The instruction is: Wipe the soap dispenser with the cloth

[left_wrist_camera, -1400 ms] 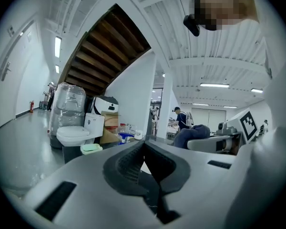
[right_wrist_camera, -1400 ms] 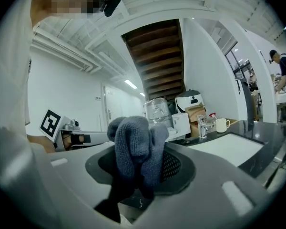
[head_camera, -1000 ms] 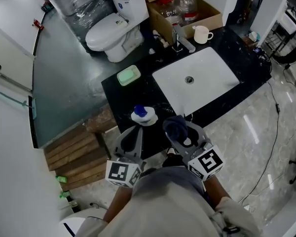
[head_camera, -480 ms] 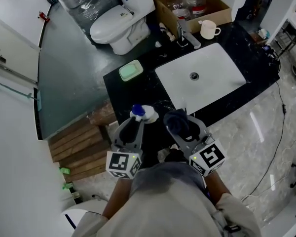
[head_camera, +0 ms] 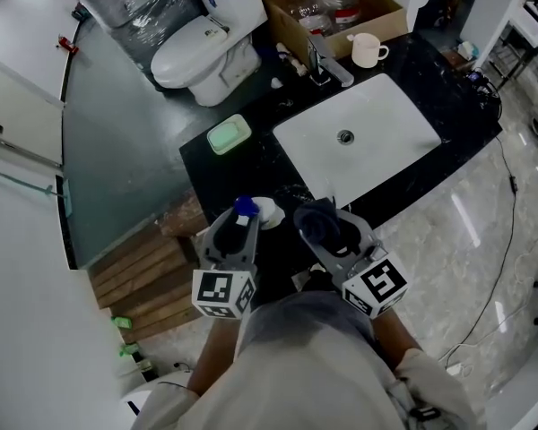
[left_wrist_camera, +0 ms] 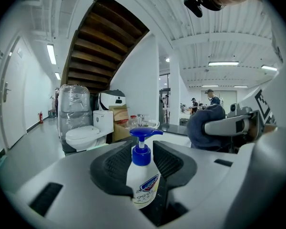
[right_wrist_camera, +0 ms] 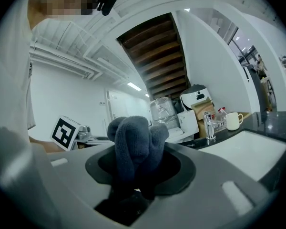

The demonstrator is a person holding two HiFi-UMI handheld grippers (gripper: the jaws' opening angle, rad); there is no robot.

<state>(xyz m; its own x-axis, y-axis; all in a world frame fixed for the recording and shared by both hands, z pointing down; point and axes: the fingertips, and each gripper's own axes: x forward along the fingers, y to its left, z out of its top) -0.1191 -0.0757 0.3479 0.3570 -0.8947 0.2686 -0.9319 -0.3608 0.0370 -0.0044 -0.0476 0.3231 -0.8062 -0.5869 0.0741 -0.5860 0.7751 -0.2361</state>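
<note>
Lower centre, the left gripper [head_camera: 238, 237] is opening its jaws round the soap dispenser [left_wrist_camera: 143, 178]. The right gripper [head_camera: 328, 232] clamps the cloth [right_wrist_camera: 132, 144]. I'd wipe lightly.

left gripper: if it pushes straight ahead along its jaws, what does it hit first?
The soap dispenser. It stands upright between the jaws of the left gripper, which are opening and do not look pressed on it. Going on, the bottle would probably seat deeper in the gap, though depth there is hard to judge.

top [head_camera: 305, 361]: grey | left claw [head_camera: 238, 222], right claw [head_camera: 323, 229]: grey, black pads [left_wrist_camera: 112, 163] | marker cubes [head_camera: 222, 292] (one each): black-white
</note>
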